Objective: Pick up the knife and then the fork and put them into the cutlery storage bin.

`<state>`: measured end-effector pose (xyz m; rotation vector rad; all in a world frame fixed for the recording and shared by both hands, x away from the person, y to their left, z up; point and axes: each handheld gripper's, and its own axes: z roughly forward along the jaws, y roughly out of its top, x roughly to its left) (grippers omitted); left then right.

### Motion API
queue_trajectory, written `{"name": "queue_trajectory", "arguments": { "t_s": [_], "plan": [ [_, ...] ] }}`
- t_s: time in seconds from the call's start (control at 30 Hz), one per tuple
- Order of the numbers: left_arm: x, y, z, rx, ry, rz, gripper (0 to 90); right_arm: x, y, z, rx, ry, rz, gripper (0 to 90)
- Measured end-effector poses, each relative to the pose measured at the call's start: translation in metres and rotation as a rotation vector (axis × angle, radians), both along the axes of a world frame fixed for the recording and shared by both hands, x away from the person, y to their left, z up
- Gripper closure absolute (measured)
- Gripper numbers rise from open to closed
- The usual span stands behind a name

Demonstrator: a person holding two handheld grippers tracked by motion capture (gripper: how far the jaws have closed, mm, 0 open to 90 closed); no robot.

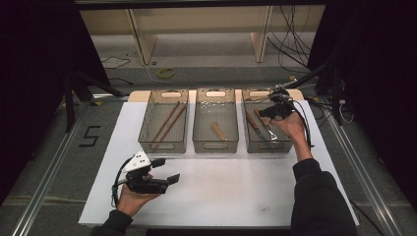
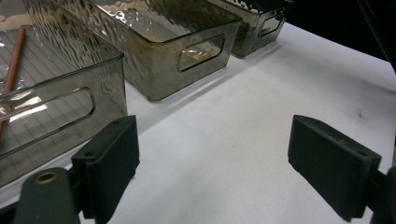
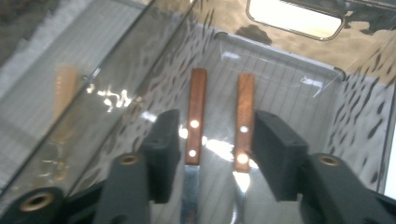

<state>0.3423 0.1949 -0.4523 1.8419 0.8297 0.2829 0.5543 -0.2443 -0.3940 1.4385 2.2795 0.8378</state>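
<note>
Knives with wooden handles, two of them, lie side by side in the right-hand bin [image 1: 248, 135] of three smoky clear bins on the white table [image 1: 221, 182]. In the right gripper view the left knife [image 3: 195, 122] and the right knife [image 3: 243, 122] each show a reddish-brown handle with pale rivets, and a steel blade starting at the near end. Their long axes run parallel, flat on the ribbed bin floor, handles pointing toward the bin's far wall with its cut-out grip, blades pointing back toward the gripper. A narrow strip of bin floor separates them.

The right gripper [image 3: 215, 151] hangs inside that bin just above both knives, jaws apart and straddling the two handles; the pads press on neither. In the high view the right gripper [image 1: 276, 109] sits over the bin's far half. The left gripper [image 1: 164, 172] rests low over the bare table near the left bin [image 1: 146, 129], jaws spread wide with nothing between them.
</note>
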Motion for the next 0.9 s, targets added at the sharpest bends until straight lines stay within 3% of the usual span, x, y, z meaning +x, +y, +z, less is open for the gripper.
{"name": "queue_trajectory", "arguments": {
  "t_s": [0.17, 0.57, 0.9],
  "plan": [
    [0.001, 0.001, 0.000, 0.000, 0.005, 0.002, 16.1, -0.016, -0.001, 0.007, 0.064, -0.031, 0.020, 40.9],
    [0.001, -0.001, -0.001, 0.001, 0.019, -0.013, 16.2, -0.084, 0.001, 0.013, 0.213, -0.104, 0.090, 29.9],
    [0.001, -0.001, -0.002, -0.015, 0.031, -0.019, 16.2, -0.142, 0.008, 0.008, 0.258, -0.159, 0.164, 27.9]
  ]
}}
